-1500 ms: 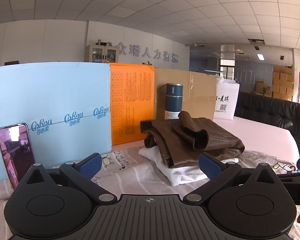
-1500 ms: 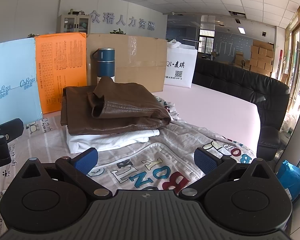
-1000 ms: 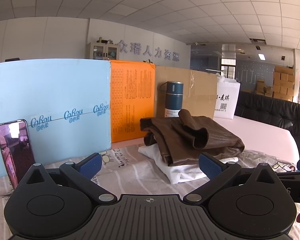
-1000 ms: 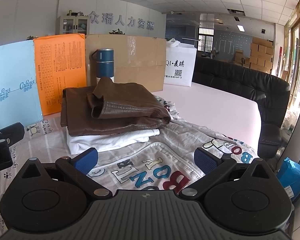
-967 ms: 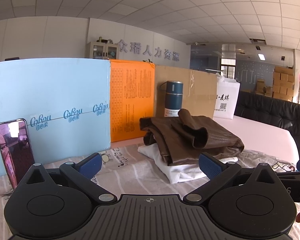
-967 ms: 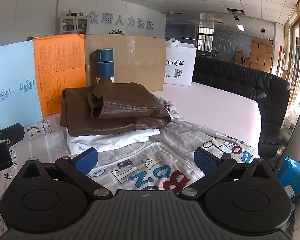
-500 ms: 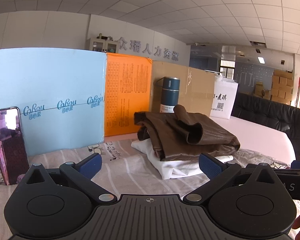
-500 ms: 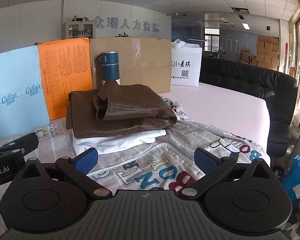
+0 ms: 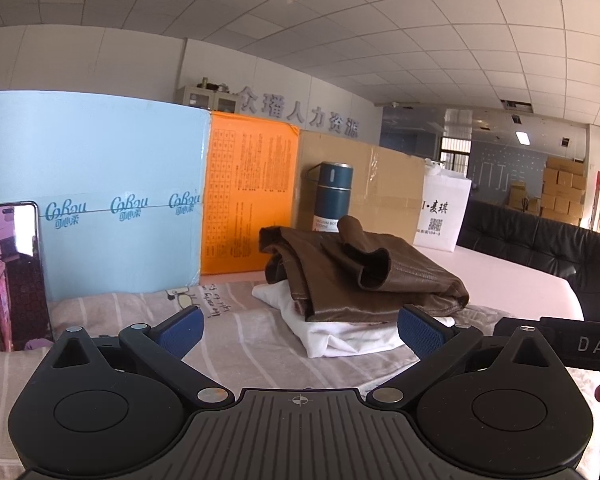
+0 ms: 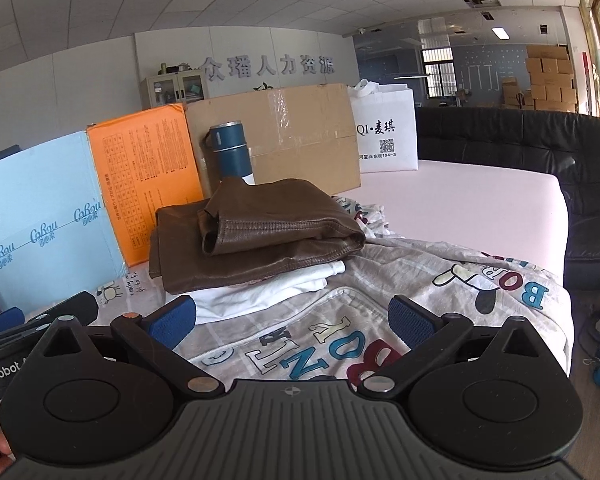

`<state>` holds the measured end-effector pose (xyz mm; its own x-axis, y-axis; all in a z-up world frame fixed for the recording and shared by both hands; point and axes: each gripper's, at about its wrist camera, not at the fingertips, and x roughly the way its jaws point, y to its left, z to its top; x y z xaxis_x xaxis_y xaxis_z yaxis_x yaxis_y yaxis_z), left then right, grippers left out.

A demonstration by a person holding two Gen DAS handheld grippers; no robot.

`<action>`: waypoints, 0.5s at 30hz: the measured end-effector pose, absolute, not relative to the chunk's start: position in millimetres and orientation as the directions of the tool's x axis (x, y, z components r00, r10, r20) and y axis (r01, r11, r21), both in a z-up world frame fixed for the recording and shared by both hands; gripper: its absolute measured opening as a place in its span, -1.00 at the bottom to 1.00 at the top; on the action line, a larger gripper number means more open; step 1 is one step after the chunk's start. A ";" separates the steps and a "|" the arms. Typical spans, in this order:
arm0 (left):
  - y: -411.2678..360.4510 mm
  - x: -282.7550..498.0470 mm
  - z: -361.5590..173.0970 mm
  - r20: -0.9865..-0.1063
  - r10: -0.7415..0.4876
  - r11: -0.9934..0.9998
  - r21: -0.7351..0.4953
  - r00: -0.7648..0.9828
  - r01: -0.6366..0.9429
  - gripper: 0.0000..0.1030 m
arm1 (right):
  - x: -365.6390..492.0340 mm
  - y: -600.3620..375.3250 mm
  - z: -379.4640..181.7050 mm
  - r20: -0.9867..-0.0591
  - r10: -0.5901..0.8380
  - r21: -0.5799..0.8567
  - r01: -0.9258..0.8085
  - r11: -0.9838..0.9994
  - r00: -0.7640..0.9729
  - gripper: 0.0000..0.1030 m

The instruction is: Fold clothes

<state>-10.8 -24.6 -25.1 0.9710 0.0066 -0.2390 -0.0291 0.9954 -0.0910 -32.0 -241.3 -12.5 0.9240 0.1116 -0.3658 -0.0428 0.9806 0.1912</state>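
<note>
A folded brown leather garment lies on top of a folded white garment, stacked on a printed sheet. My left gripper hovers open just in front of the stack, with nothing between its blue pads. Open too and holding nothing, my right gripper is over the sheet's lettered print, in front of the stack. The right gripper's body shows at the right edge of the left wrist view, and the left gripper's body at the left edge of the right wrist view.
Blue, orange and cardboard boards stand behind the stack. A dark blue flask and a white bag stand there too. A phone leans at left. A black sofa borders the pink surface.
Both grippers have drifted and tilted slightly, so the stack shifts in view; the right wrist view now rolls counter-clockwise. Both stay open and the clothes have not moved.
</note>
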 end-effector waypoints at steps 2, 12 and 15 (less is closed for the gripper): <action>-27.0 -14.2 -23.7 -0.229 0.078 0.994 -0.055 0.970 -0.093 1.00 | -35.7 -243.9 -12.0 -0.362 0.125 0.203 -0.053 0.978 0.924 1.00; -27.4 -27.2 -20.0 -0.212 0.042 0.998 -0.042 0.976 -0.052 1.00 | -49.6 -253.8 -21.5 -0.297 0.158 0.247 -0.084 0.965 0.942 1.00; -30.2 -32.7 -23.3 -0.220 0.055 0.998 -0.029 0.974 -0.063 1.00 | -49.1 -262.3 -25.7 -0.296 0.218 0.308 -0.123 0.943 0.930 1.00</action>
